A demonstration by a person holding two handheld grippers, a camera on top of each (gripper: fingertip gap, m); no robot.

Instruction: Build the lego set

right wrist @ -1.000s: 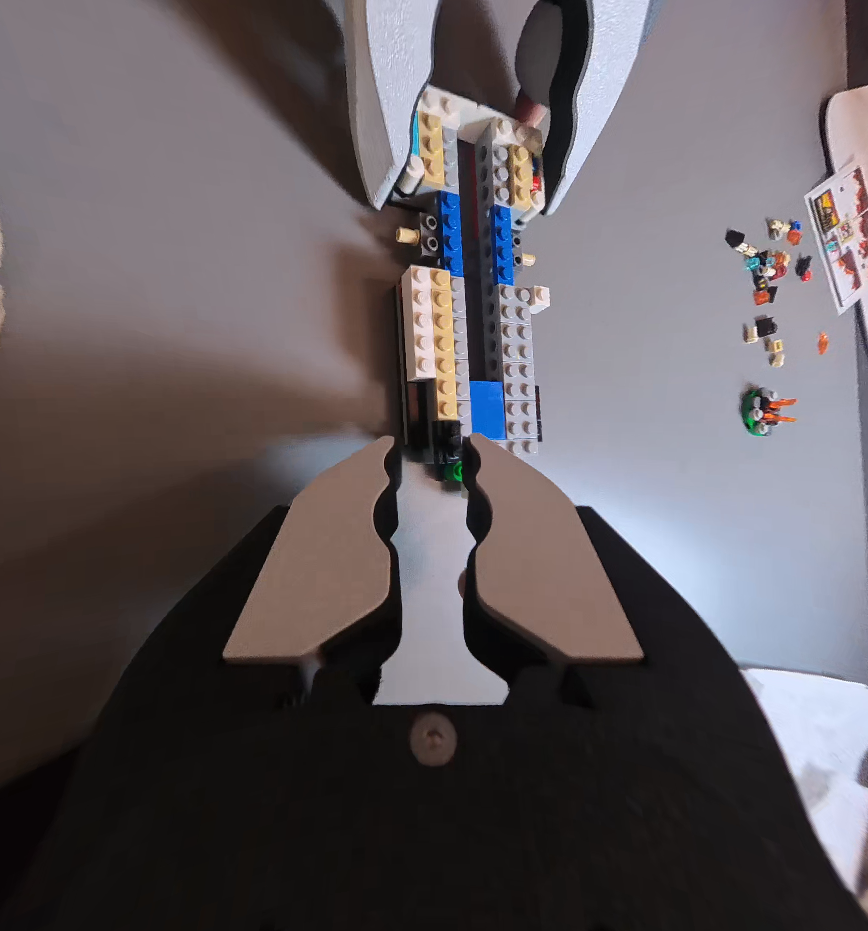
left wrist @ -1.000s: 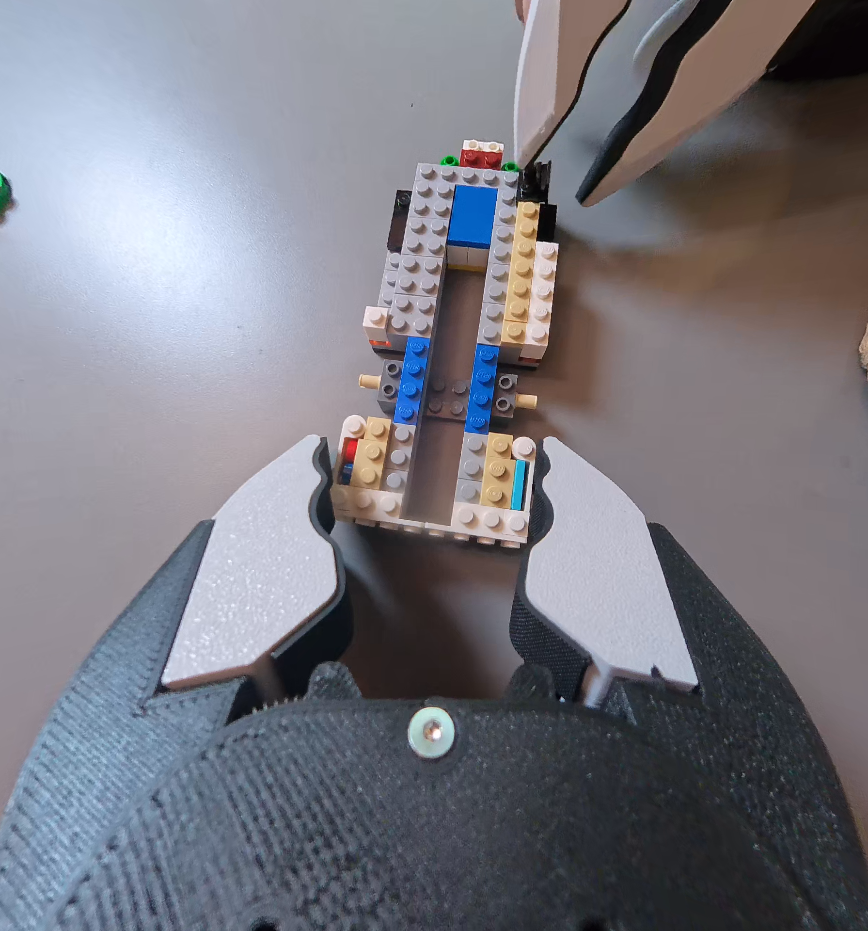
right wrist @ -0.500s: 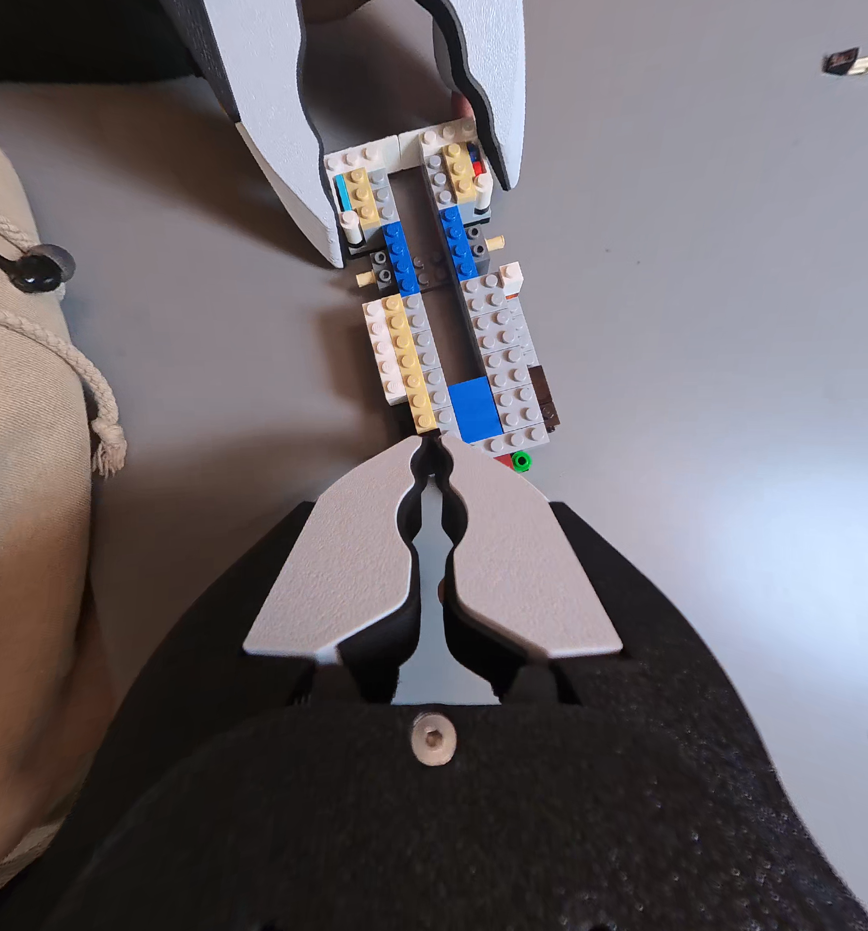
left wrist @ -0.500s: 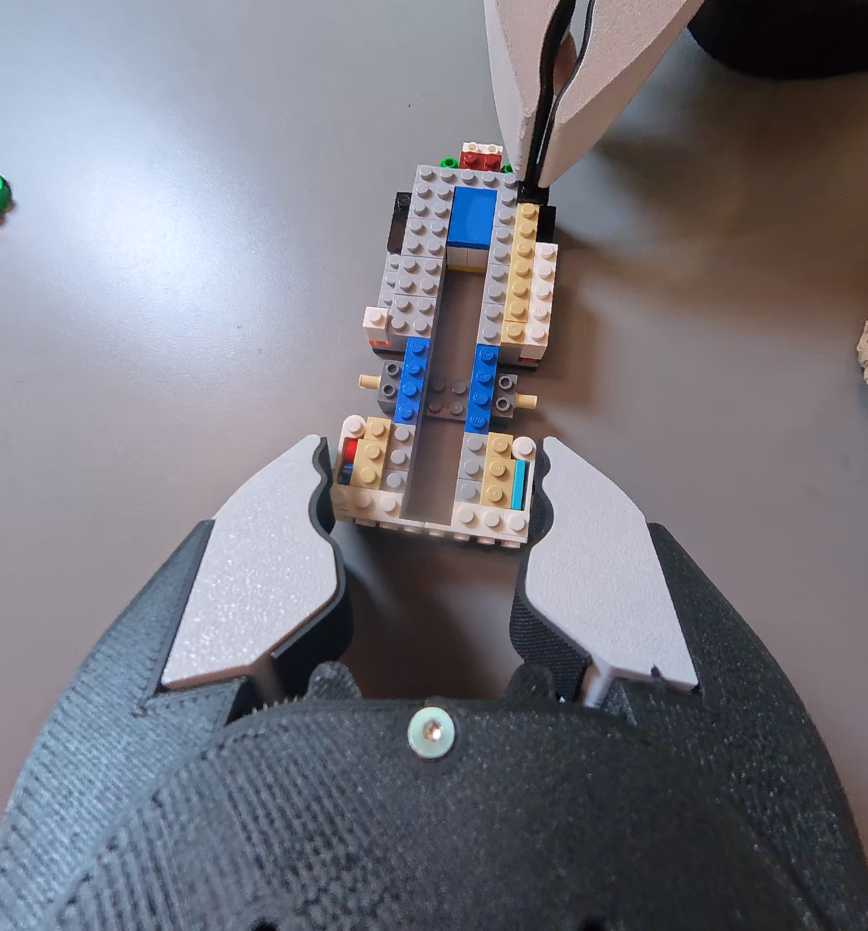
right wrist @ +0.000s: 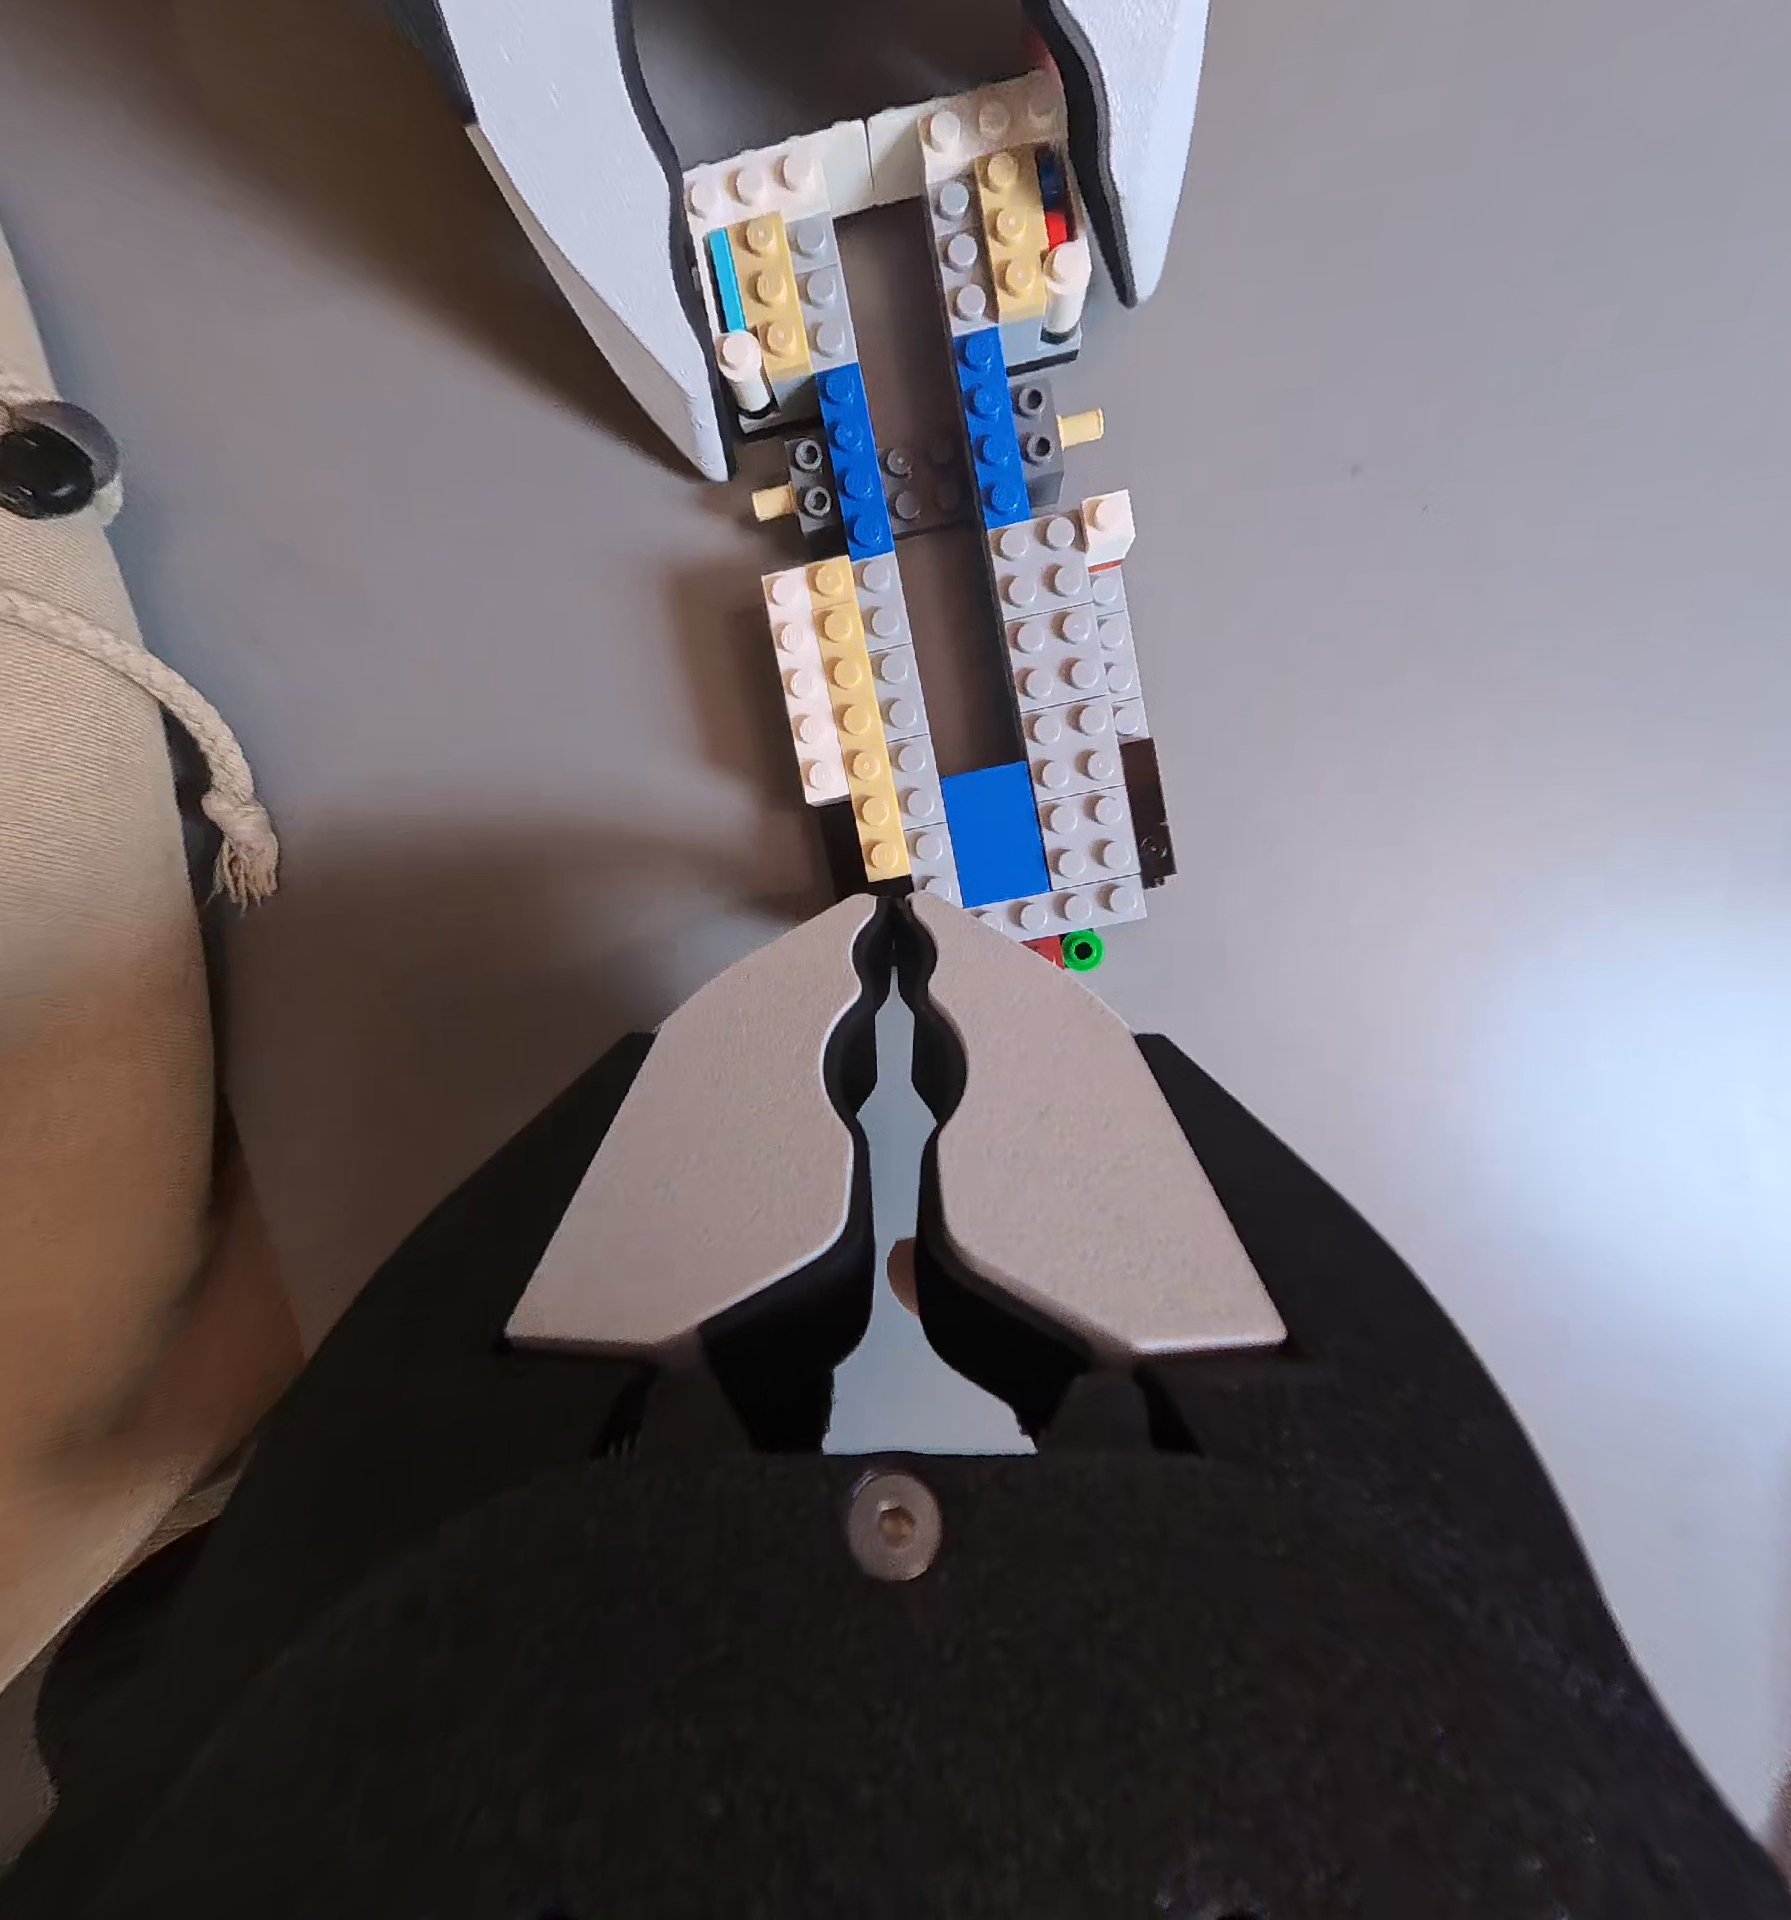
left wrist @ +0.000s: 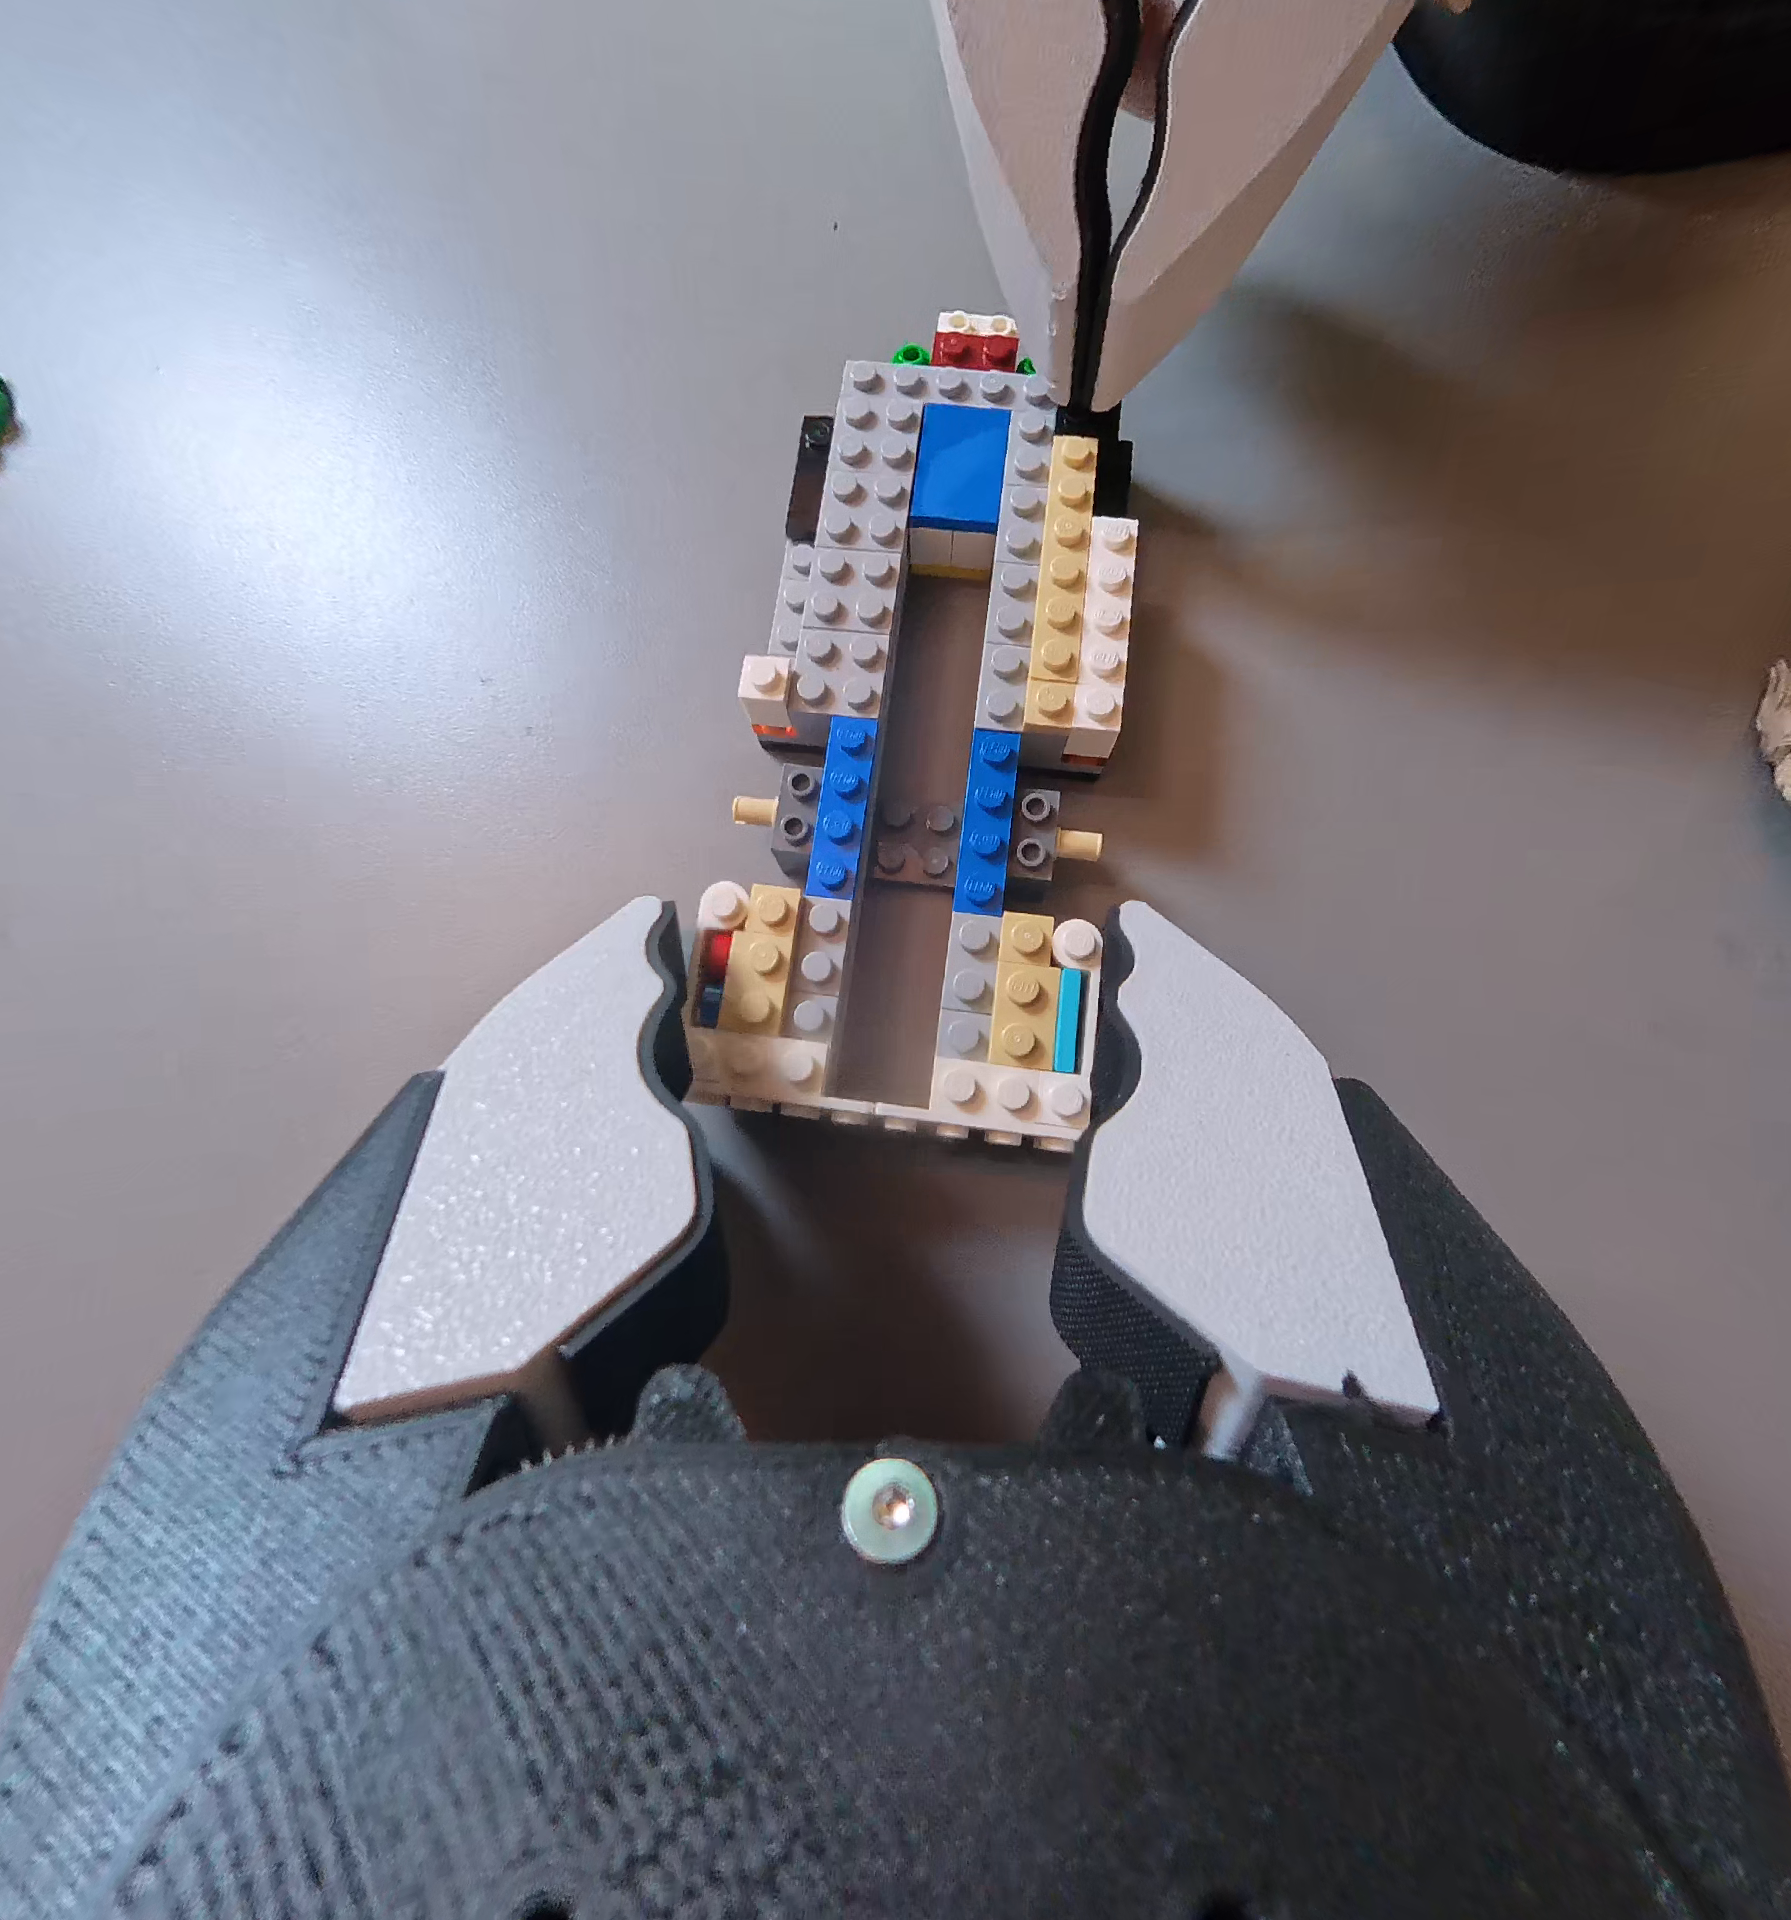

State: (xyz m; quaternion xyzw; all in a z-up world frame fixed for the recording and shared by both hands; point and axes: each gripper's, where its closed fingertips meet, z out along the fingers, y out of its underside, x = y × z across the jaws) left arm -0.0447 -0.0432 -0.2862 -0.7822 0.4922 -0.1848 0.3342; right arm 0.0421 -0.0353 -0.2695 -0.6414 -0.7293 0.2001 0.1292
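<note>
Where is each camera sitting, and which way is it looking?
Left wrist view: sits on the left hand-held gripper, looking along its wide-apart fingers, which flank the near end of the brick model.
Right wrist view: sits on the right hand-held gripper, fingertips together at the model's opposite end; a beige sleeve shows.
Both share the model and grey table, facing each other.

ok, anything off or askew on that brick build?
Nothing looks broken or spilled. The brick build lies flat on the table, but its sides differ: tan and white strips run along one side only.
</note>
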